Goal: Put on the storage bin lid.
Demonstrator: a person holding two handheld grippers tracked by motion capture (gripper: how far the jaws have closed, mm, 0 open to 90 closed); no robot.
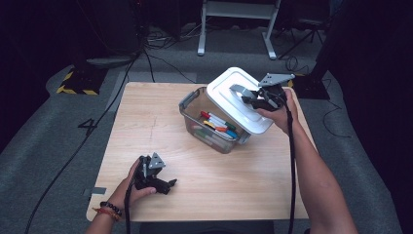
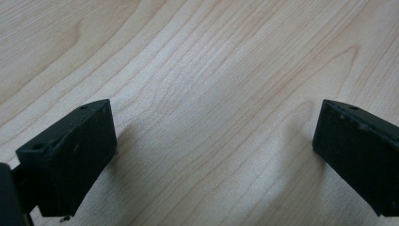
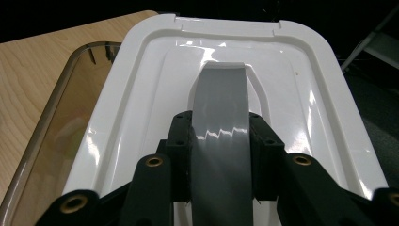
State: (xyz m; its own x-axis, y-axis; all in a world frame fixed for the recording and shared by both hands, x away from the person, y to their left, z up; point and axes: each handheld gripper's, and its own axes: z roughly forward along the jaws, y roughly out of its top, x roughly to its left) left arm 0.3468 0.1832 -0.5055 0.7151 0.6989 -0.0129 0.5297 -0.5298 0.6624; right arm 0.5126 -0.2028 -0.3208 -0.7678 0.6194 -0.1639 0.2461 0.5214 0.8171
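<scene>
Both black fingers of the right gripper are squeezed onto the grey handle of the white lid. One finger is on each side of the handle, and the handle runs right up the middle between them. The lid is held up at a tilt at the far right of the wooden table. It sits partly over the clear box, so the right part of the box is covered and the left part is open. Inside the box you can see colored markers lying together.

The left gripper rests low at the near left of the table, well apart from the box. Its two fingers stand wide apart, with bare wood between them and nothing held.

The lid looks like thin, hard plastic, so I think it is light and stiff. It is shiny and smooth, so it could slip if it were grabbed by its flat top or its edge. The handle is the best place to hold it, because the fingers can pinch it from both sides, as they do now. It hangs from one strap in the middle, so it may swing or tip a bit. The box looks light too and could slide on the wood if the lid bumps it.
</scene>
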